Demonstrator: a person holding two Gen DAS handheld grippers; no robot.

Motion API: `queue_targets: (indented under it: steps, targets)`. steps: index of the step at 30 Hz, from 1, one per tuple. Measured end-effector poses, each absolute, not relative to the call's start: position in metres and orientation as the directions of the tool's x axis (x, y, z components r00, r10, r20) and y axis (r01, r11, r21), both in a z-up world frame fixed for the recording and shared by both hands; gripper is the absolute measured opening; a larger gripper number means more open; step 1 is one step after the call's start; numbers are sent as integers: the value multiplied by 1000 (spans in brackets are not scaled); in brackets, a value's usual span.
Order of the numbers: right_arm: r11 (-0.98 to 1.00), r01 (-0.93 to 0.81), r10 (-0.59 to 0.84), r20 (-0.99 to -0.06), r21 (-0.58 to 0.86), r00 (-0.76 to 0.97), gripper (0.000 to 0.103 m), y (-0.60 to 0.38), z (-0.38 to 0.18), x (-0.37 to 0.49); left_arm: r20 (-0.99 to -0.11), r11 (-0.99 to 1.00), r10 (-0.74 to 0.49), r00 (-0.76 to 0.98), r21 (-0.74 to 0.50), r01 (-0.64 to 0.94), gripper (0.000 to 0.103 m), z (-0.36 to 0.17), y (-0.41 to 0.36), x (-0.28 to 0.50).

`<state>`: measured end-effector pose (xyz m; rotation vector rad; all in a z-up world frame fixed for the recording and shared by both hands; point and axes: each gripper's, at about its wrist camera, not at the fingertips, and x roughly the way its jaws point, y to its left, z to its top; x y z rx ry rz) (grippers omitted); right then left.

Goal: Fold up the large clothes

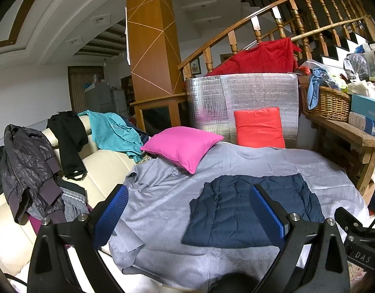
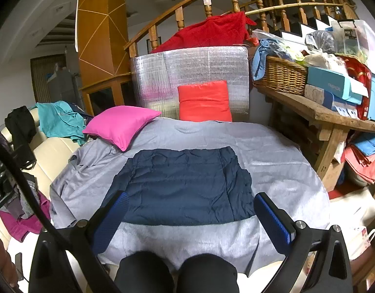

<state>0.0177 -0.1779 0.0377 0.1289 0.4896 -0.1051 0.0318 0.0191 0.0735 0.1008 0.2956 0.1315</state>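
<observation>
A dark navy quilted jacket (image 1: 250, 207) (image 2: 185, 185) lies folded into a rough rectangle on a grey sheet (image 1: 167, 195) (image 2: 272, 151). My left gripper (image 1: 189, 193) hovers above the sheet, open, with nothing between its blue pads; the jacket sits under its right finger. Over the jacket's near edge, my right gripper (image 2: 192, 200) stands open and empty as well. The right gripper's body (image 1: 358, 239) shows at the lower right of the left wrist view.
A pink cushion (image 2: 119, 124) and a red cushion (image 2: 204, 101) sit at the sheet's far end. More clothes hang over a cream sofa (image 1: 106, 163) on the left. A wooden bench (image 2: 329, 119) with a wicker basket (image 2: 280, 75) and boxes stands on the right. A person's dark knees (image 2: 175, 273) are near.
</observation>
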Motion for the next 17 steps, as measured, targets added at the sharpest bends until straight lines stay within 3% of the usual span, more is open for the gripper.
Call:
queue_targets:
  steps: [7, 15, 17]
  targets:
    - [985, 146, -87, -476, 90, 875, 103, -182, 45, 38, -312, 989, 130, 941, 103, -103, 99, 72, 24, 53]
    - [983, 177, -127, -499, 54, 858, 103, -199, 41, 84, -356, 1000, -9, 935, -5, 7, 99, 61, 39, 113]
    - [977, 199, -131, -522, 76, 843, 103, -223, 33, 106, -351, 997, 53, 935, -35, -70, 99, 50, 63, 151]
